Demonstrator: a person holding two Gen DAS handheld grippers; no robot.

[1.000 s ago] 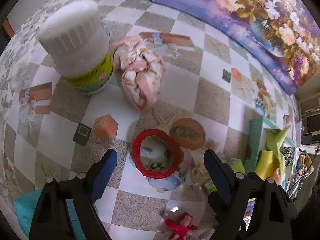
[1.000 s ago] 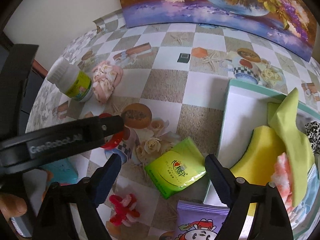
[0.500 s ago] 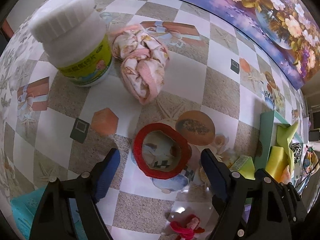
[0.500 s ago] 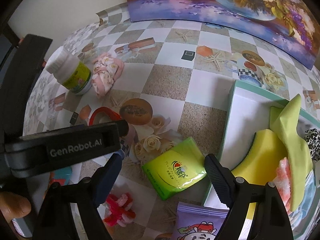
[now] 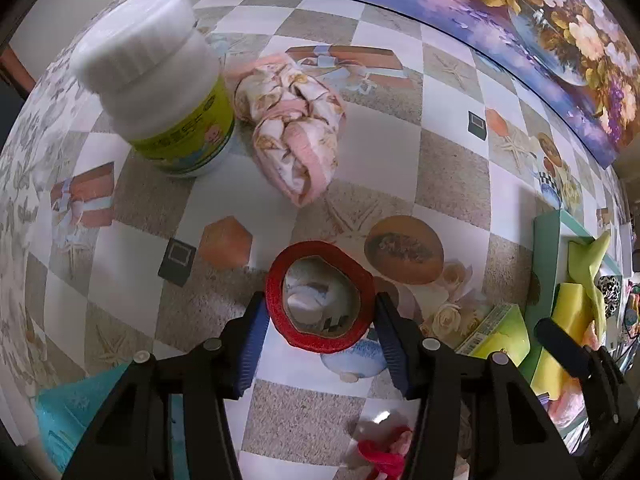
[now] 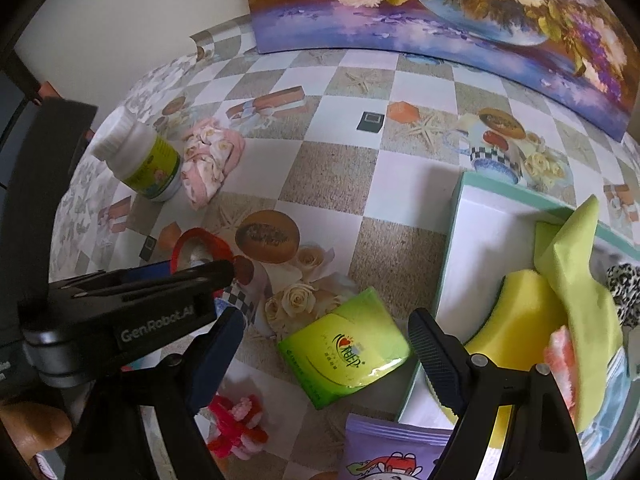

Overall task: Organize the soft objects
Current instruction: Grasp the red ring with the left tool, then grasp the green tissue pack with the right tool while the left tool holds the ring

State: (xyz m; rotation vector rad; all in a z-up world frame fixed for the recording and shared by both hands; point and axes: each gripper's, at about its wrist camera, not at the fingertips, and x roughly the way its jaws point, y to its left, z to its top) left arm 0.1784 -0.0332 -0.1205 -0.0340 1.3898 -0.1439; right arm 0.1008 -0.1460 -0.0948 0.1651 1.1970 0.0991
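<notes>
A red tape roll [image 5: 320,340] lies on the checked tablecloth, between the blue pads of my left gripper [image 5: 319,305]. The jaws are closing and both pads touch the roll's sides. Beyond it lies a bundled pink floral cloth [image 5: 296,128], next to a white-capped bottle [image 5: 160,80]. My right gripper [image 6: 326,320] stands open above a green tissue pack [image 6: 348,348], gripping nothing. A teal-rimmed box [image 6: 480,240] at the right holds a yellow sponge [image 6: 516,320], a green cloth [image 6: 576,288] and other soft pieces.
A red and pink fuzzy toy [image 6: 236,428] and a purple snack packet [image 6: 392,452] lie near the front edge. A flower painting [image 6: 440,12] leans along the back. A teal item [image 5: 68,404] sits at the front left. A person's hand [image 6: 32,428] shows at the lower left.
The left gripper's jaws have come in from wide apart onto the sides of the red tape roll, after sinking a little toward it. The right gripper has stayed put and open.
</notes>
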